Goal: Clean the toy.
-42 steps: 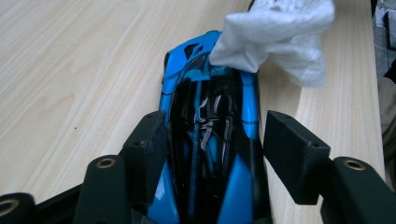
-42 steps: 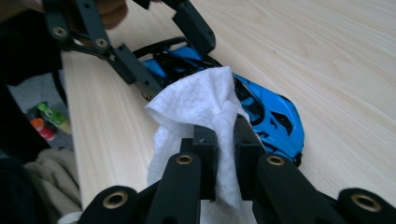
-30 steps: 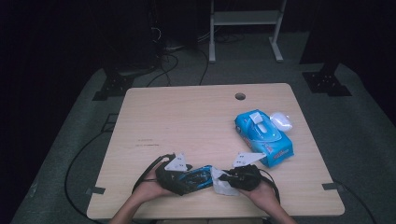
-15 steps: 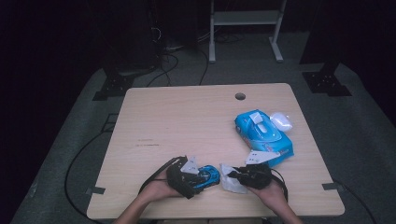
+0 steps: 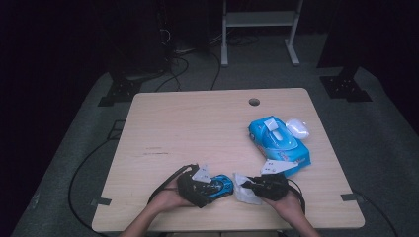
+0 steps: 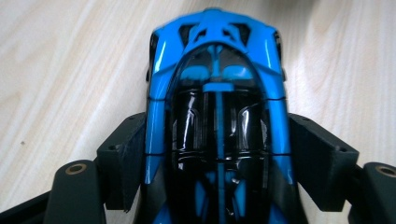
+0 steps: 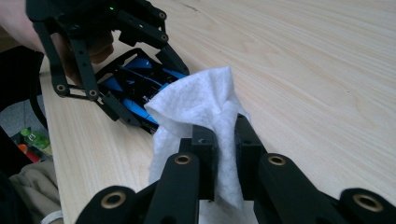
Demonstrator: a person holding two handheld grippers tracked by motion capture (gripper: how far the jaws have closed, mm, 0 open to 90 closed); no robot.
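- blue toy car [image 5: 221, 186] sits near the front edge of the pale wooden table [image 5: 197, 128] in the high view, between the jaws of my left gripper [image 5: 200, 185]; my right gripper [image 5: 262, 186] lies just beside it, with a white wipe [image 5: 245, 190] at its tip near the car's nose.
- farther back on the right side of the table lies a blue wipe pack [image 5: 279, 144], with a small white case [image 5: 297, 128] touching its far corner.
- left gripper view: the car [image 6: 217, 116] lies lengthwise between my jaws, its glossy black canopy facing up; both pads sit against its blue flanks, pinching it, and the jaws have just been closing onto it. it rests on the table.
- right gripper view: my jaws are pressed nearly together on the wipe [image 7: 201, 112], which bunches up above them and hangs below. beyond it my left gripper [image 7: 135, 88] holds the car [image 7: 135, 84] on the table, the wipe's edge close to it; i cannot tell if they touch.
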